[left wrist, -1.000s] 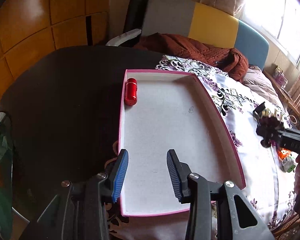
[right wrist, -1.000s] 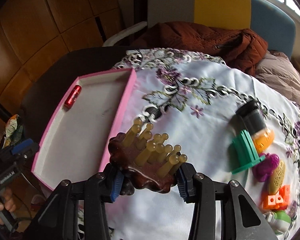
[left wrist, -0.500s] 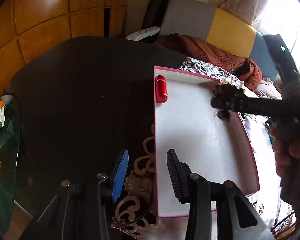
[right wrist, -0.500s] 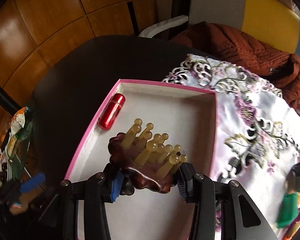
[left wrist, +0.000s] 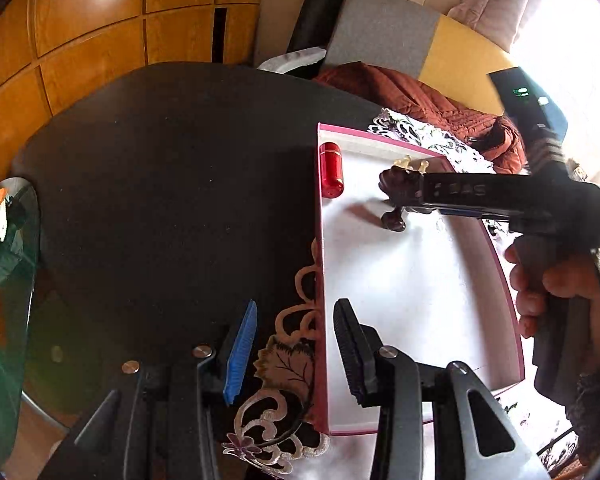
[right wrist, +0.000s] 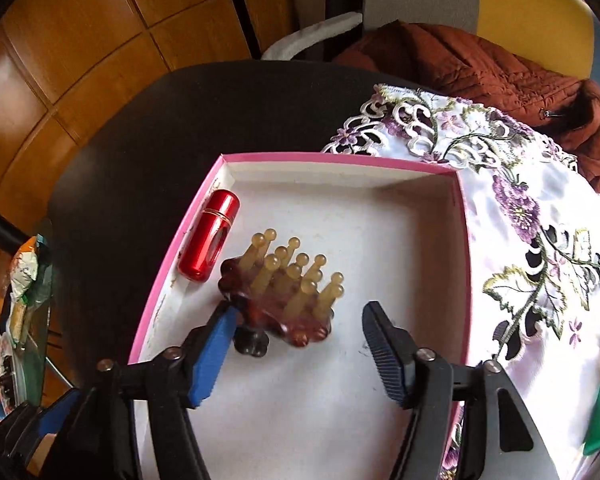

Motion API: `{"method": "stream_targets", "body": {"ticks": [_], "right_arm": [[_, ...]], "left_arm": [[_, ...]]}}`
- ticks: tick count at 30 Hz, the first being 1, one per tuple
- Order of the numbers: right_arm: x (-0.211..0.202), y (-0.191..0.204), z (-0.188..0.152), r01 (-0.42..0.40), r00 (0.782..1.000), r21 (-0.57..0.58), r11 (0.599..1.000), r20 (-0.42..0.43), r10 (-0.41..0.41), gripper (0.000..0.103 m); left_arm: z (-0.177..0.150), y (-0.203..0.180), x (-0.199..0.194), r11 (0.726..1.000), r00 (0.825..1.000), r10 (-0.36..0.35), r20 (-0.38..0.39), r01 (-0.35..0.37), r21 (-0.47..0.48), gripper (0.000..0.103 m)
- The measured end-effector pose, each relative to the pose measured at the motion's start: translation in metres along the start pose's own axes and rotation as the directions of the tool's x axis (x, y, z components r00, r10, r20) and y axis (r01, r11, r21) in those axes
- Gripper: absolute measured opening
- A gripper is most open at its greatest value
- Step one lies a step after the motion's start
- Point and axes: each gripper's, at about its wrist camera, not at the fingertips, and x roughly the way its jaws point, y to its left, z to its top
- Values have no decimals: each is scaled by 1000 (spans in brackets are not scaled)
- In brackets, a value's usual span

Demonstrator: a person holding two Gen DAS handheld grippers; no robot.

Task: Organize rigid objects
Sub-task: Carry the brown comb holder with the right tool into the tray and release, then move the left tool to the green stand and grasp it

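Hovering over the pink-rimmed box (right wrist: 342, 158), the right claw (right wrist: 300, 344) was opening, its pads apart around a brown massage comb (right wrist: 284, 296) lying on the box floor beside a red capsule (right wrist: 209, 240) at the far left corner. The left claw (left wrist: 296, 356) stood apart, straddling the box's left rim and gripping nothing, over the dark worktop (left wrist: 160, 184).

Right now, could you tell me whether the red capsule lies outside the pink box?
No, the red capsule lies inside the pink box, against its wall.
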Motion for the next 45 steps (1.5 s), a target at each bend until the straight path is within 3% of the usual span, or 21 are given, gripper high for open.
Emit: {"method": "stream_targets", "body": {"ticks": [11, 19, 30, 39, 45], "right_arm": [[-71, -6, -40, 22, 989, -36, 999, 149, -17, 90], [-103, -22, -79, 91, 977, -30, 995, 195, -84, 103], [-141, -82, -118, 187, 960, 43, 981, 205, -192, 103], [-194, -172, -141, 334, 901, 195, 922, 221, -373, 103], [-220, -242, -169, 420, 835, 373, 827, 198, -514, 103]], "left_arm": [[-3, -15, -13, 999, 1000, -12, 17, 11, 42, 40], [-5, -29, -26, 996, 999, -23, 35, 20, 89, 40], [-9, -56, -30, 986, 999, -41, 32, 36, 165, 40], [-12, -85, -29, 968, 997, -70, 18, 63, 242, 40], [-14, -109, -28, 951, 996, -88, 4, 83, 299, 40]]}}
